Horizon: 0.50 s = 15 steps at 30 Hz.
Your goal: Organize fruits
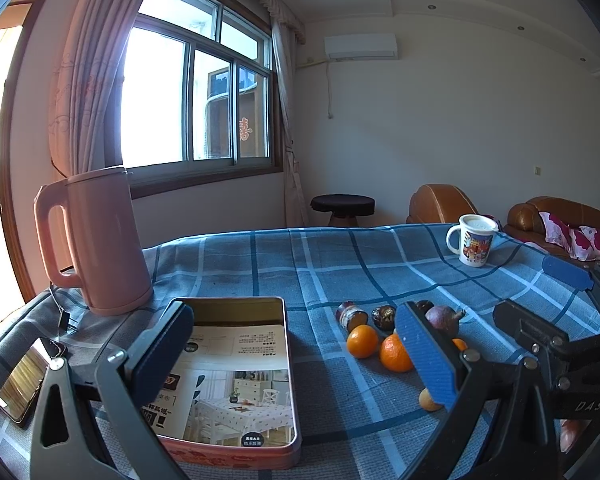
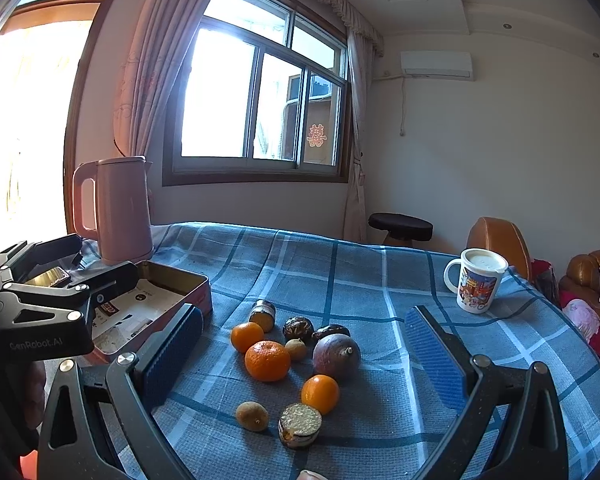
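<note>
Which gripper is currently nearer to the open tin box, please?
Left. The left gripper hangs directly over the tin box, one finger above its rim; the right gripper is open beside it, over the fruit pile.

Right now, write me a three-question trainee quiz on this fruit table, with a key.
1. True or false: the tin tray already holds an orange.
2. How many oranges lie on the plaid cloth? A) one B) three C) five
3. Fill in: the largest dark fruit, the purple one, lies between the fingers of the right claw, whose jaws are ____.

Key
1. False: the tray shows only a printed paper liner.
2. B: the oranges are loose on the cloth.
3. Open, gripping nothing; the left claw is open too.
</note>
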Tool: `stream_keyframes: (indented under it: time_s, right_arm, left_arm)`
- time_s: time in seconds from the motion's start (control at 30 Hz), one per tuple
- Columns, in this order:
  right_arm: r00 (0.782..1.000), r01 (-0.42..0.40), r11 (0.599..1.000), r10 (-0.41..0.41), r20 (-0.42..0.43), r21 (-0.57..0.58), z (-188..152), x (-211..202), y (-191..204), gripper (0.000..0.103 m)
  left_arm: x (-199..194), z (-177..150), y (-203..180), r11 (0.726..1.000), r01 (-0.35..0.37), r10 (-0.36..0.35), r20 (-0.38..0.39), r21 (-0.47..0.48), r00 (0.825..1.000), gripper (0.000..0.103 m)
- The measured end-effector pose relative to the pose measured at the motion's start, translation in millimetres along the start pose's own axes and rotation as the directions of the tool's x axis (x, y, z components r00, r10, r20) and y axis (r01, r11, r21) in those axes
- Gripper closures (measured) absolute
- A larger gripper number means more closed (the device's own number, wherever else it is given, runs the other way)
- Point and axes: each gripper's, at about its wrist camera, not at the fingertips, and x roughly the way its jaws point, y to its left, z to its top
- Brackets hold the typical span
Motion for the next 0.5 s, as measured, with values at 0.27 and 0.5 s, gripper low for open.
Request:
stream_keyframes:
  time_s: [0.27,0.5]
  right_arm:
    - [1.0,0.001,1.0,-0.001,-0.003,0.0,-2.5,0.2,-0.8,0.001]
    - [1.0,0.008,1.0,-0.008,-0.006,0.003,-4.6,0.3,-3.0,0.001]
  left_arm:
    - [1.5,-3.1,0.3,1.0,-0.003,0.003,-0.006,0.001,1.0,0.0]
    - [2.2,-4.6,0.4,1.0,0.0,0.0,-0.01,-0.001,1.0,0.0]
